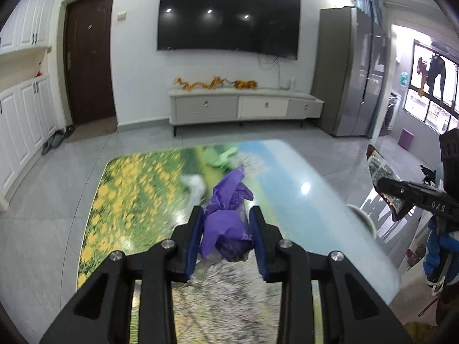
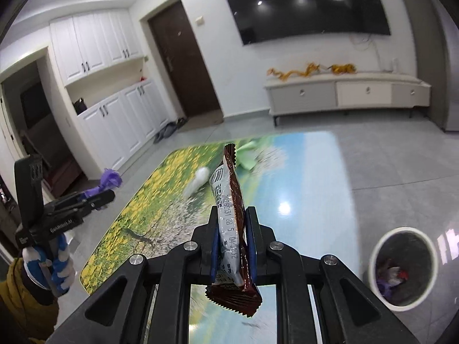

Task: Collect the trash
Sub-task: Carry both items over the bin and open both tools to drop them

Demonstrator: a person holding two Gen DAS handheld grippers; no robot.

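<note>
Left gripper fingers clamping crumpled purple wrapper, right gripper fingers pinching brown snack wrapper, above table

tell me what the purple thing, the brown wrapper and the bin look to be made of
Purple bag, in the left tool: thin crumpled plastic film, soft folds, likely. Brown wrapper, in the right tool: glossy foil-like plastic, zigzag-cut ends, printed date. Bin: smooth white rim, probably rigid plastic, dark inside.
</note>
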